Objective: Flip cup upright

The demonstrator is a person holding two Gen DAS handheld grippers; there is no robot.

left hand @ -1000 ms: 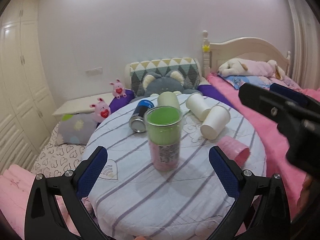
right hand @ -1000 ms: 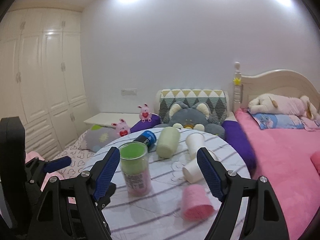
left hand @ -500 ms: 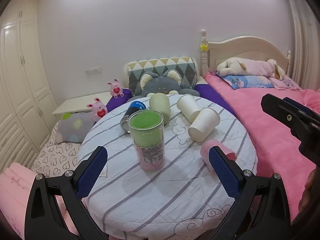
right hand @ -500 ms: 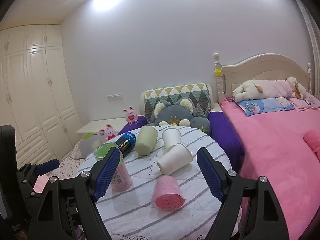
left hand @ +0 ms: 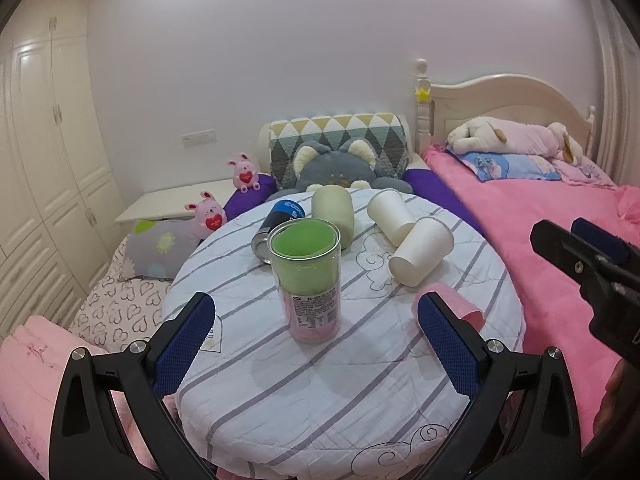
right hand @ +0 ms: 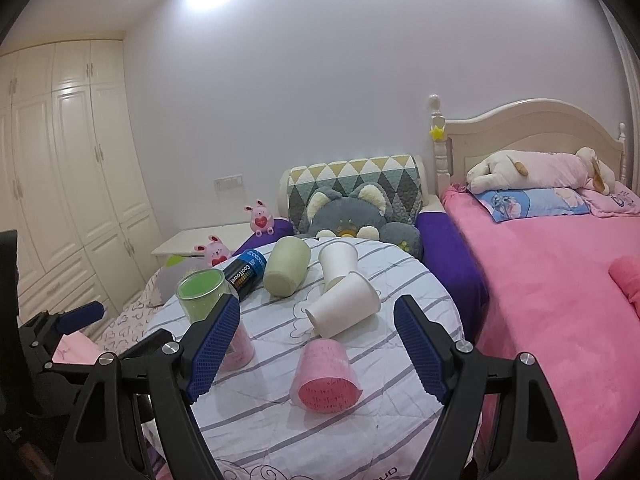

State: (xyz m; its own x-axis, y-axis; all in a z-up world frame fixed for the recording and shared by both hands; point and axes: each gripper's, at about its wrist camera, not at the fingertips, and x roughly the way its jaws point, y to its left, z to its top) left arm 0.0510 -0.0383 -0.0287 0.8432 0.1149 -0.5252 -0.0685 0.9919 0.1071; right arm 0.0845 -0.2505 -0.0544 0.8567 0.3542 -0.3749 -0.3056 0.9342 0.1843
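A clear cup with green and pink inside (left hand: 307, 280) stands upright on the round striped table (left hand: 360, 380); it also shows in the right wrist view (right hand: 208, 300). A pink cup (right hand: 326, 376) lies on its side at the table's right, partly hidden behind a finger in the left wrist view (left hand: 460, 304). Two white paper cups (right hand: 344, 312) (right hand: 338, 264), a pale green cup (right hand: 286, 270) and a blue can (right hand: 244, 274) lie on their sides at the back. My left gripper (left hand: 316, 344) and right gripper (right hand: 316, 344) are both open and empty, short of the table's near edge.
A pink bed (right hand: 560, 280) with plush toys runs along the right. A grey cat plush (right hand: 352, 212) and patterned cushion sit behind the table. White wardrobes (right hand: 60, 180) line the left wall. Pink bunny toys (left hand: 208, 214) sit at the back left.
Both grippers have pulled back and up from the table. The upright clear cup now stands farther from the left gripper's fingers. The cups have not moved.
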